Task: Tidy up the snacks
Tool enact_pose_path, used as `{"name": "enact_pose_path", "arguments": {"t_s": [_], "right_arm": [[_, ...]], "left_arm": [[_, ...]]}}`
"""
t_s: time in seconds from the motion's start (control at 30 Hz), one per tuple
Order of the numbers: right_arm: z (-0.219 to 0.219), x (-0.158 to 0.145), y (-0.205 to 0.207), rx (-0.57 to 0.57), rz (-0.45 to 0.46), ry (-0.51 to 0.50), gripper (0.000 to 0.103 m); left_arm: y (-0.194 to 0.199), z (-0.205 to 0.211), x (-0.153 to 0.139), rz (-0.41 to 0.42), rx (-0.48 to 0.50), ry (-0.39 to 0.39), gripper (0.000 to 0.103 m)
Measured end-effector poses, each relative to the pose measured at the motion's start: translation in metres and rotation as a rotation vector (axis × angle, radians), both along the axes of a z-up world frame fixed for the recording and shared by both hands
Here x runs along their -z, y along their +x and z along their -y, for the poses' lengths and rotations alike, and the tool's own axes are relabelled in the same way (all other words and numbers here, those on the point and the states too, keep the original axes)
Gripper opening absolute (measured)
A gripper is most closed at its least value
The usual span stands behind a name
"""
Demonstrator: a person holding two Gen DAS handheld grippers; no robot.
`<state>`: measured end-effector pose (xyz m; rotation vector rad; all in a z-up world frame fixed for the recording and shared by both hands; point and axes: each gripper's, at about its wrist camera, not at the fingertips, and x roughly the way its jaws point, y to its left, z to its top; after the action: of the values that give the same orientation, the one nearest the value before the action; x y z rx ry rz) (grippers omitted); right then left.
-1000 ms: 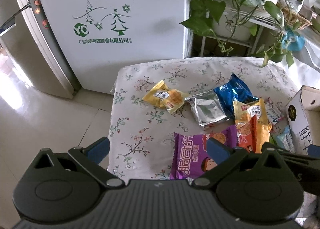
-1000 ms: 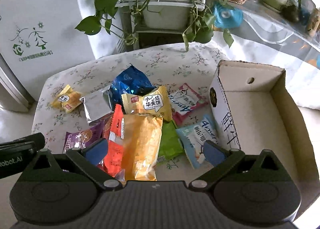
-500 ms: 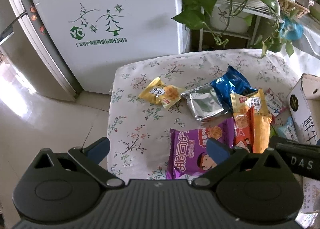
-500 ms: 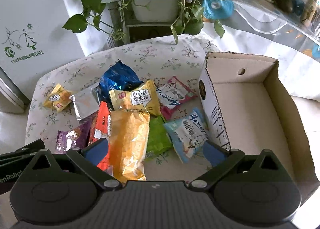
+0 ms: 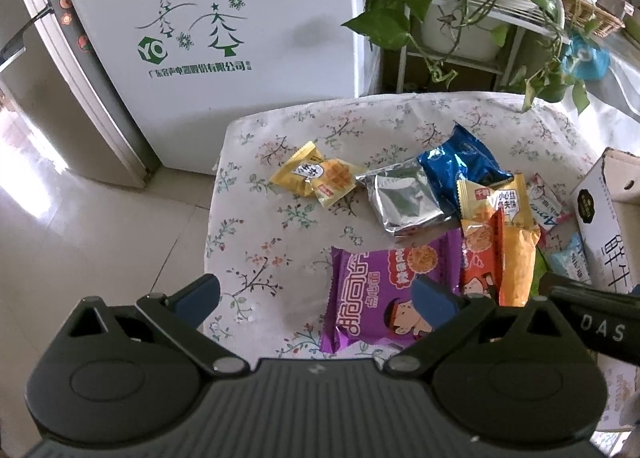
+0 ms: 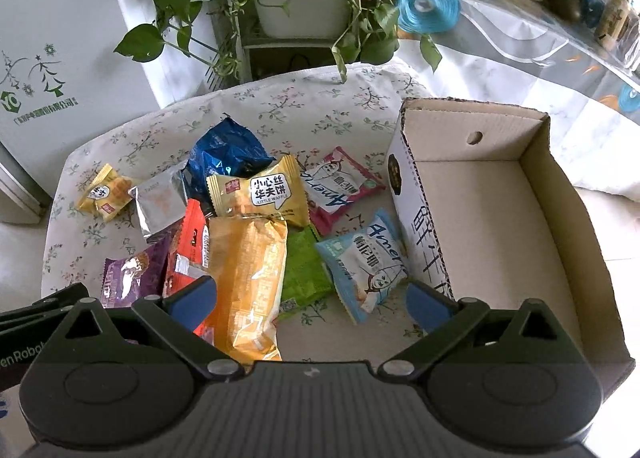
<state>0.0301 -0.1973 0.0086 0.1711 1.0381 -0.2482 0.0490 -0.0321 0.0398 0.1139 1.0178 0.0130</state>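
Several snack packets lie on a floral-cloth table [image 5: 280,242]. A purple packet [image 5: 384,294] sits nearest my left gripper [image 5: 316,298], which is open and holds nothing above the table's near edge. Beyond it lie a silver packet [image 5: 404,202], a blue packet [image 5: 460,166] and two small yellow packets [image 5: 316,178]. My right gripper [image 6: 310,302] hovers open over a long orange packet [image 6: 248,278], a green packet [image 6: 304,270] and a light-blue packet [image 6: 368,266]. An open cardboard box [image 6: 492,218] with nothing in it stands to the right.
A white fridge [image 5: 224,30] stands behind the table on the left. Potted trailing plants on a white rack [image 6: 296,6] hang over the table's far edge. A yellow waffle packet [image 6: 260,190] and a pink packet [image 6: 340,186] lie mid-table. Tiled floor [image 5: 80,218] lies left.
Both grippers have shifted slightly, bringing the packets and the box a little closer and lower in view. Nothing was picked up; both stay open.
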Motion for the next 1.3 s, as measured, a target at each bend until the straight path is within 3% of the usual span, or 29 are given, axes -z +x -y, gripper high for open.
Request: {"name": "enact_pose_path", "arguments": {"t_s": [1.1, 1.3], "right_arm": [[0.001, 0.000, -0.001, -0.032, 0.020, 0.044, 0.103], [0.007, 0.002, -0.001, -0.018, 0.019, 0.121, 0.103]], "left_arm": [[0.000, 0.000, 0.003, -0.003, -0.007, 0.004, 0.100], [0.003, -0.010, 0.004, -0.027, -0.017, -0.079, 0.100]]}}
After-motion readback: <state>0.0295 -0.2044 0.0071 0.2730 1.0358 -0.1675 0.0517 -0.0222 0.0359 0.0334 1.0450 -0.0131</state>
